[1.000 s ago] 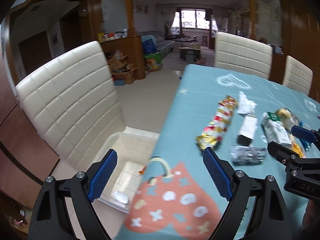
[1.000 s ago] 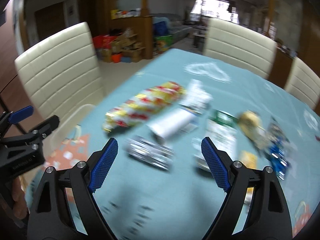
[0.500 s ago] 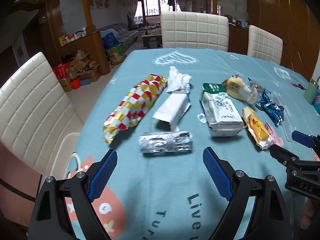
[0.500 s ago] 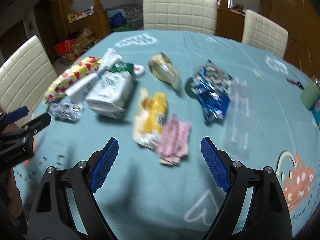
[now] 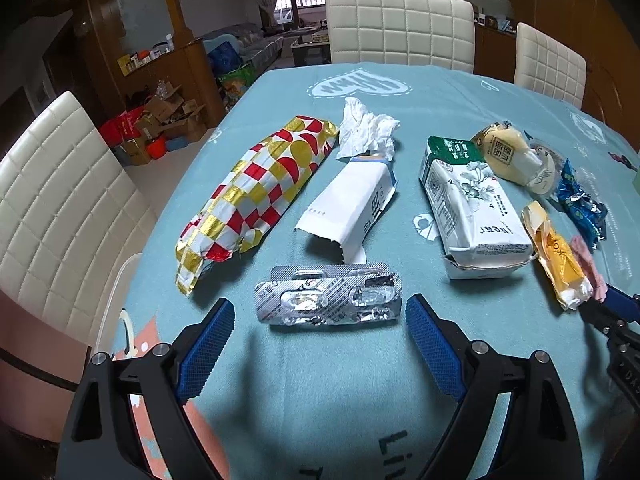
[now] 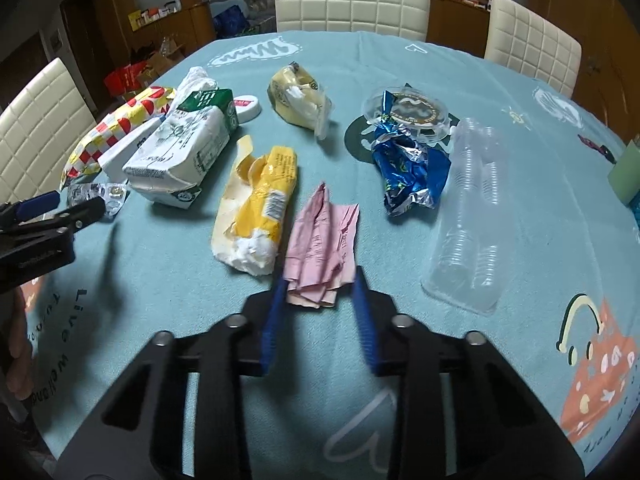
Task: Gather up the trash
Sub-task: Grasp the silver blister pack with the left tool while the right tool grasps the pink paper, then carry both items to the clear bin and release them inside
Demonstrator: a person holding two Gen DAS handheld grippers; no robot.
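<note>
Trash lies spread on the teal tablecloth (image 5: 320,392). My left gripper (image 5: 320,312) is open, its fingers on either side of a silver blister pack (image 5: 328,300) just ahead. Beyond it lie a red-gold checked wrapper (image 5: 256,196), a white packet (image 5: 348,204), crumpled tissue (image 5: 366,128) and a white-green carton (image 5: 468,200). My right gripper (image 6: 320,284) is open but half closed, its fingers flanking the near end of a crumpled pink paper (image 6: 322,248), touch unclear. A yellow wrapper (image 6: 256,204), blue foil wrapper (image 6: 408,164) and clear plastic tray (image 6: 472,216) lie around it.
Cream chairs stand at the far side (image 5: 400,28) and the left (image 5: 52,208) of the table. A yellow bun bag (image 6: 300,100), a round clear lid (image 6: 408,112) and a white cap (image 6: 246,108) lie farther back. A green object (image 6: 626,172) stands at the right edge.
Both grippers swung from the left table edge toward the trash. The left now hovers at the blister pack. The right moved over the pink paper and its fingers narrowed around it.
</note>
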